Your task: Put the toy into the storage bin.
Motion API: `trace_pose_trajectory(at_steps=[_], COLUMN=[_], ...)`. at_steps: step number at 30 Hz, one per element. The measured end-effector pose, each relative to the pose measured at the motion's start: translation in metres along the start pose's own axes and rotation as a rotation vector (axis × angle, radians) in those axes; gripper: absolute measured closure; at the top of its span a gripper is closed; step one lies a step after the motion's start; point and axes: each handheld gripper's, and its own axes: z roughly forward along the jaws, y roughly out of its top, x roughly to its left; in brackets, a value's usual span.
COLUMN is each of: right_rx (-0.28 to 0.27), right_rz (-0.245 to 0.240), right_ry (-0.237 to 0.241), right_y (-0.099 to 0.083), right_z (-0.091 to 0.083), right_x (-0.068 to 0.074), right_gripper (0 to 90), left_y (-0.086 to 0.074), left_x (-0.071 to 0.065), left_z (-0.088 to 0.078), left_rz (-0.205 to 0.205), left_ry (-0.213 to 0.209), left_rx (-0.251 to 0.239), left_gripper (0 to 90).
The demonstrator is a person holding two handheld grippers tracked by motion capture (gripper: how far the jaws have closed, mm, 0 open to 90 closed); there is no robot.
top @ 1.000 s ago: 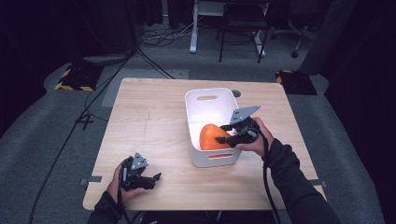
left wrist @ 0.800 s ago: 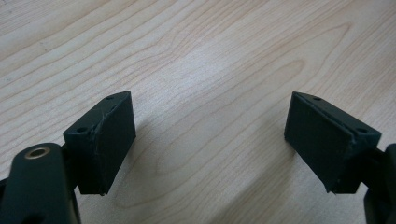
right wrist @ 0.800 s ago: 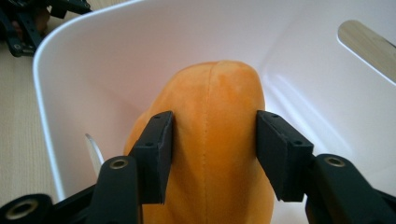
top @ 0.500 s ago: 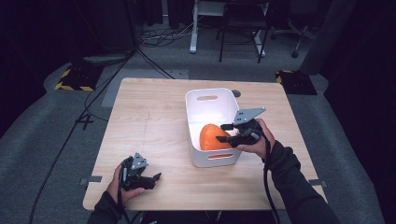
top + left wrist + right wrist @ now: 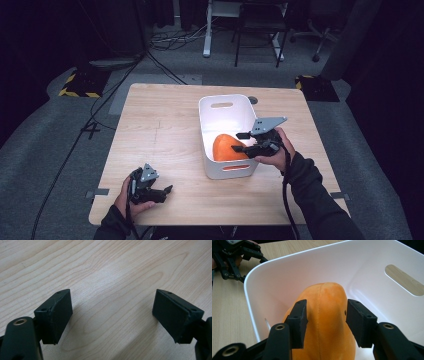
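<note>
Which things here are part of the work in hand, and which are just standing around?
In the job:
- orange plush toy, gripped by the right claw
- white bin holding it

Standing by:
- left claw, open over bare table
- floor cables
- desk legs and chairs behind

The toy [image 5: 324, 322] sits in the bin [image 5: 210, 130] between the right gripper's [image 5: 325, 320] jaws. The left gripper [image 5: 150, 189] rests on the table [image 5: 160, 125], well left of the bin.

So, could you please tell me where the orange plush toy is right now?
In the high view, the orange plush toy lies inside the white bin, at its near end on the table's right half, with the right tongs closed around it.
</note>
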Motion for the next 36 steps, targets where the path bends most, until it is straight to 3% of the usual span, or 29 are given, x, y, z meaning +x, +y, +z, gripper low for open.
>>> trace_pose_trajectory(at_steps=[25, 36], right_rx=[-0.04, -0.05], right_rz=[-0.001, 0.006], right_ry=[-0.054, -0.114], right_y=[-0.001, 0.001], right_z=[-0.013, -0.021], right_x=[-0.002, -0.005], right_gripper=[39.5, 31.0], left_y=[0.0, 0.0], left_x=[0.0, 0.0], left_z=[0.0, 0.0], left_rz=[0.0, 0.001], left_ry=[0.0, 0.004], left_rx=[0.0, 0.001], left_gripper=[16.8, 16.8])
